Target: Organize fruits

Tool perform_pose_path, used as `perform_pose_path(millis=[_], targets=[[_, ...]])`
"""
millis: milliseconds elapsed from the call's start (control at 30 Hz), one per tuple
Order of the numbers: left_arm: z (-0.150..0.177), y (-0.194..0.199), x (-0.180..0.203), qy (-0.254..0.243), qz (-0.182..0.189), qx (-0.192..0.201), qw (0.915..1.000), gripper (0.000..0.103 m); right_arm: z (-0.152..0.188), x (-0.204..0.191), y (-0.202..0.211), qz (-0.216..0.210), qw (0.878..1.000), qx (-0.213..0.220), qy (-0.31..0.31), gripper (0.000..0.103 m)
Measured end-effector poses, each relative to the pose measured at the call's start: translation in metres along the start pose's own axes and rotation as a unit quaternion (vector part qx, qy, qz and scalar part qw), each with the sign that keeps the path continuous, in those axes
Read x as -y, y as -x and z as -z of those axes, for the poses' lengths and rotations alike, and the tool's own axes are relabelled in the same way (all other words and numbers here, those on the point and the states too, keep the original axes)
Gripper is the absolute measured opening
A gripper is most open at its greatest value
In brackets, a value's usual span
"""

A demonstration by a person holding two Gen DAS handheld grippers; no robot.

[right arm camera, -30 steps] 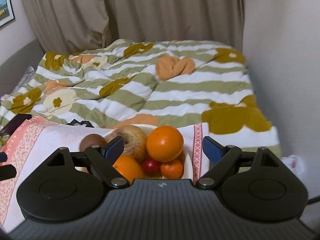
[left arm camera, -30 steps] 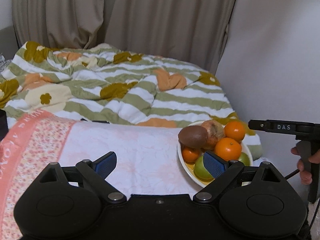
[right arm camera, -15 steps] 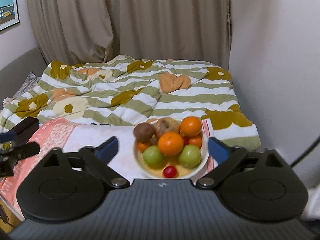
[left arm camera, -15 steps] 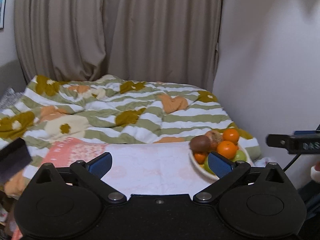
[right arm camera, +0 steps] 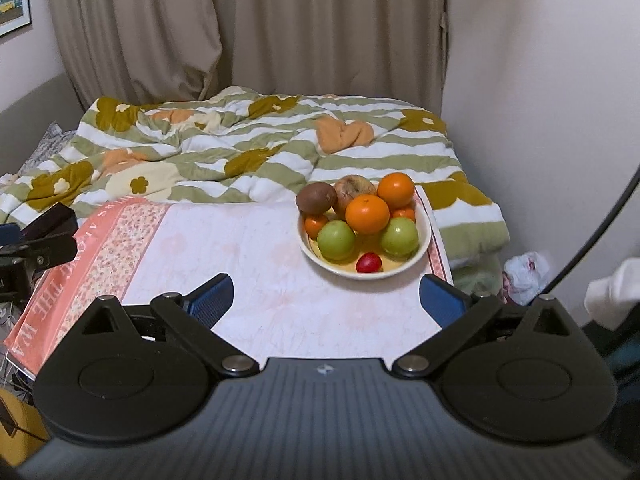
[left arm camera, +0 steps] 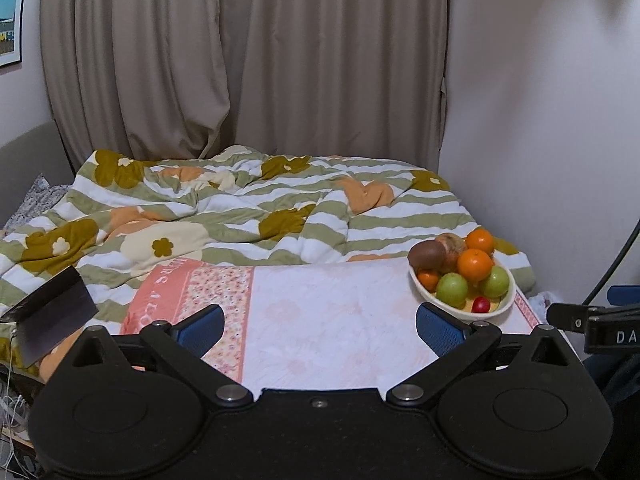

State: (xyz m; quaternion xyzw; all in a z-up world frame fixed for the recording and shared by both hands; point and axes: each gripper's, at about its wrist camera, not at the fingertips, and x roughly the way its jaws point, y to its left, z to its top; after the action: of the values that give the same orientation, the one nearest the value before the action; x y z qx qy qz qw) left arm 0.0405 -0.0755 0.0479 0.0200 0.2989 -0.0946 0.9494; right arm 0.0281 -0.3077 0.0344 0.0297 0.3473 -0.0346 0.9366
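Both grippers (right arm camera: 326, 300) short of bowl (right arm camera: 424, 236)

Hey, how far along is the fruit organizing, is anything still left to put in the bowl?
Looks done: every fruit in view sits in the white bowl: two green apples, oranges, a brown kiwi and a small red fruit. None lies loose on the pink cloth. In hand: nothing; the left tool and right tool are open and empty. Left: apparently nothing.

Home bedroom: bed w/ floral striped duvet (left arm camera: 248, 216), beige curtains (left arm camera: 240, 56), framed pic (left arm camera: 10, 20) on wall.
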Motion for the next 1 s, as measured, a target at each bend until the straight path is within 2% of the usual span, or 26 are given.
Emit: perform_pose_path(millis=[367, 1000], targets=[[0.005, 0.008, -0.01, -0.005, 0.004, 0.001, 1.0, 0.103, 0.005, -0.014, 0.006, 0.012, 1.0, -0.004, 0.003, 0.103], [0.009, 0.006, -0.012, -0.007, 0.007, -0.008, 0.9999, 0.103, 0.01, -0.014, 0.005, 0.021, 1.0, -0.019, 0.001, 0.103]])
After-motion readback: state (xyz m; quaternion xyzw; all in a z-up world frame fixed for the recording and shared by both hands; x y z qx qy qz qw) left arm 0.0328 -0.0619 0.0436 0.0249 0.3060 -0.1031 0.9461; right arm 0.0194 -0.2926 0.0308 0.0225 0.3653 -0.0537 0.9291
